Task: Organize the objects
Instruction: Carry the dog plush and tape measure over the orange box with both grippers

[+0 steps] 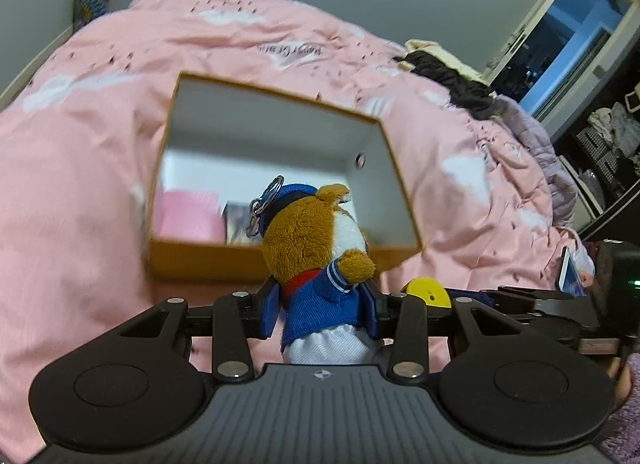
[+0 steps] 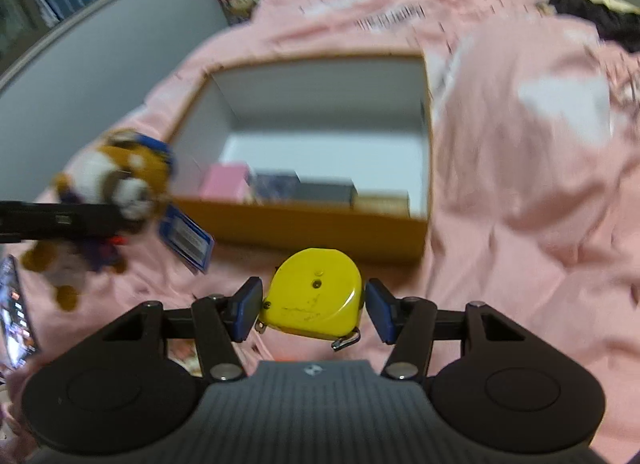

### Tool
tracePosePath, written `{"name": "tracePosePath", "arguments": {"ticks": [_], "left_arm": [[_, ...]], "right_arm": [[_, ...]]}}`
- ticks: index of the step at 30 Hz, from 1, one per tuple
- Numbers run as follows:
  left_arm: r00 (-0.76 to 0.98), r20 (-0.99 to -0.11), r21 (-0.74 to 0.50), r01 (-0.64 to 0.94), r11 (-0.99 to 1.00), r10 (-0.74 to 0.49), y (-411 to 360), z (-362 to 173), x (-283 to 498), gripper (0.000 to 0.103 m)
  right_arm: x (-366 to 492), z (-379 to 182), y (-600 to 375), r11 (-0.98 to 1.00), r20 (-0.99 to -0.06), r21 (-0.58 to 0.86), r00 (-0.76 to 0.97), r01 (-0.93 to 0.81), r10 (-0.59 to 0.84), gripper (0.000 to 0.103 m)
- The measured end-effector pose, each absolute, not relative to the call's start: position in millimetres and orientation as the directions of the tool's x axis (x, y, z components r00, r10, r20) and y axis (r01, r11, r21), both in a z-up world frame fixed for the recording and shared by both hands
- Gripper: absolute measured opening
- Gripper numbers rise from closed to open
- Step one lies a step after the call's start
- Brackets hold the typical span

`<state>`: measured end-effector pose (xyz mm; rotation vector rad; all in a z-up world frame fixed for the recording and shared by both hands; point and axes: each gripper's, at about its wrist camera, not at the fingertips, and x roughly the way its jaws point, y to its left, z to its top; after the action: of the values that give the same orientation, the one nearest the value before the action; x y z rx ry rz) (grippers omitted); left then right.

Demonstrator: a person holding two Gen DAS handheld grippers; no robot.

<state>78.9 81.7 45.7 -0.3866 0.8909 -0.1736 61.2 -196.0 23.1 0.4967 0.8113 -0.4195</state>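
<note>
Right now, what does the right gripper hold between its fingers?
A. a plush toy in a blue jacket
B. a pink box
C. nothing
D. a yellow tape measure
D: in the right wrist view, the right gripper has its blue pads against both sides of the tape measure; the plush toy is in the left gripper.

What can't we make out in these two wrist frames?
- Brown plush toy in blue sailor jacket: face turned away in the left wrist view; motion-blurred in the right.
- Small boxes inside the open orange cardboard box: blurred in the right view, half hidden by the near wall in the left.
- Yellow tape measure: whether the right tool pads touch it; small gaps seem to show.
</note>
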Motion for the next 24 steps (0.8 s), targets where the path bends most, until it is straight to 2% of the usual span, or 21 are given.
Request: {"name": "tracePosePath", "arguments": {"ticks": [4, 7, 18, 24], "left_arm": [[0.650, -0.693, -0.403, 0.010, 0.915, -0.312, 78, 53, 101, 0.046], [0.664, -0.686, -0.393, 0.006, 0.919, -0.298, 78, 51, 119, 0.046], [0.637, -0.711, -0.414, -0.037, 0.910, -0.297, 95, 23, 169, 0.046], [0.622, -0.720, -0.433, -0.056, 0.899, -0.308, 103, 5, 191, 0.046]], "right_arm": [[80, 48, -212, 0.836, -0.733, 0.257, 0.662, 0.484, -0.158, 0.058], [106, 50, -228, 0.859, -0.739, 0.192, 0.645, 0.475, -0.191, 0.058], [205, -10, -302, 0.878, -0.878, 0.024, 0.430, 0.477, -0.210, 0.058], [232, -35, -309, 0.878, -0.917, -0.069, 0.316, 0.475, -0.243, 0.059]]}}
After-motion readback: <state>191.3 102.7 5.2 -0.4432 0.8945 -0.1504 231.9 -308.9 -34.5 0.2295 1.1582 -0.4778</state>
